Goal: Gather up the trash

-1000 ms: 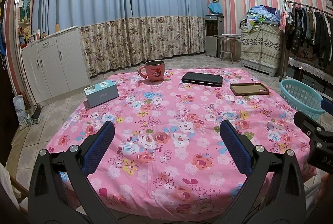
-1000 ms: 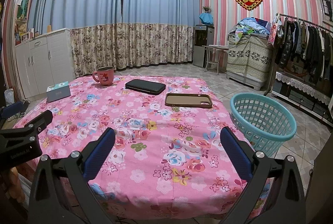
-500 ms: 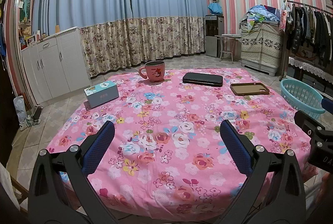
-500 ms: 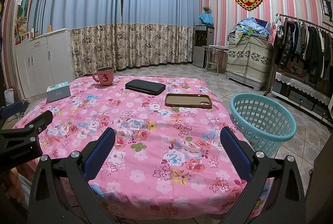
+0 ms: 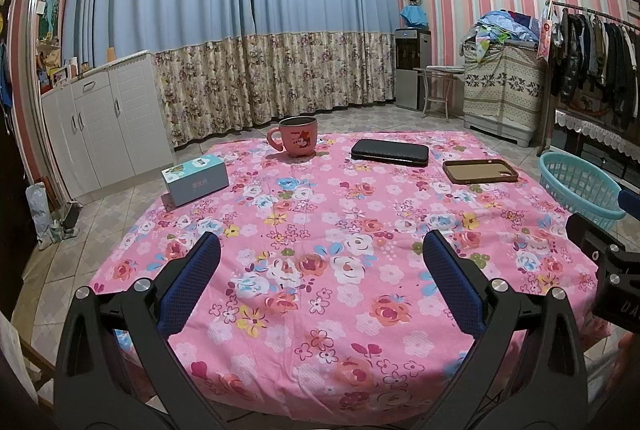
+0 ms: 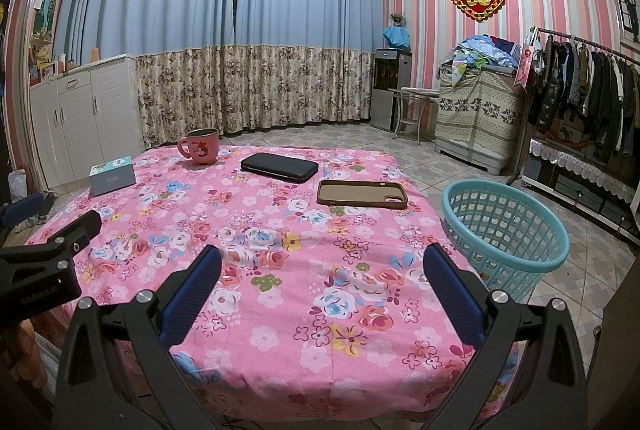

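**Left wrist view: both grippers wide and empty over the flowered table**

We hold the left gripper (image 5: 320,266) low at the bottom of the frame, its blue fingers (image 5: 188,282) spread wide with nothing between them. Over on the right wrist view, our right gripper (image 6: 320,270) sits the same way, fingers (image 6: 452,290) parted and empty. On the pink floral table (image 6: 280,310) we see a pink mug (image 6: 202,146) at upper left, a small teal box (image 6: 112,180) left of it, a black case (image 6: 279,167) at centre, and a brown phone case (image 6: 362,194) just right of centre. Off the table's right edge stands the teal basket (image 6: 505,238) on the floor.
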Tool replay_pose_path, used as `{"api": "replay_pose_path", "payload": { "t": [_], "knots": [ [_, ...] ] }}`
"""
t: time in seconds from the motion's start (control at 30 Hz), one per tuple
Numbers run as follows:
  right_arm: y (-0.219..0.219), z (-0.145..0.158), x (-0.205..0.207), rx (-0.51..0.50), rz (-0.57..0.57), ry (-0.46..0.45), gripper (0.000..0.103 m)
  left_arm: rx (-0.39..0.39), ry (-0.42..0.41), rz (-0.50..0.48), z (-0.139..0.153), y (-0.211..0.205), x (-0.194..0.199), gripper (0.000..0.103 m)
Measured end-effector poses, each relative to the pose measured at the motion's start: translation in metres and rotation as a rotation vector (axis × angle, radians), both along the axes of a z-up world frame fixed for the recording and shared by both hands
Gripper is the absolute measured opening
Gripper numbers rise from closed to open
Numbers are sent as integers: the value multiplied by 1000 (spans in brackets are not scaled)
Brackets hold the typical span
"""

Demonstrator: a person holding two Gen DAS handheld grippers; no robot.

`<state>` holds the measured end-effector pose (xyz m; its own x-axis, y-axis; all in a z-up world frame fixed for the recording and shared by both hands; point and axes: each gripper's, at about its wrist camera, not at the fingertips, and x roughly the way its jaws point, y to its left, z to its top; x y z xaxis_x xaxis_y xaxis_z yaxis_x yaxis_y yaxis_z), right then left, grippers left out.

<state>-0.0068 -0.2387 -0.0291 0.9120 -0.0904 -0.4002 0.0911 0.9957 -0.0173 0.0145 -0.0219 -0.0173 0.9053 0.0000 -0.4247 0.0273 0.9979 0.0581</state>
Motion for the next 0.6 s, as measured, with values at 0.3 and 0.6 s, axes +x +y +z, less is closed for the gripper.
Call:
{"api": "replay_pose_path", "payload": {
  "t": [0.3,0.6],
  "knots": [
    [0,2,0,-4,-2,-2,99,0,-2,1,0,2,1,98],
    [-2,6,-1,-7,-8,-3,99,4,-7,-6,2,6,1,98]
  ]
}}
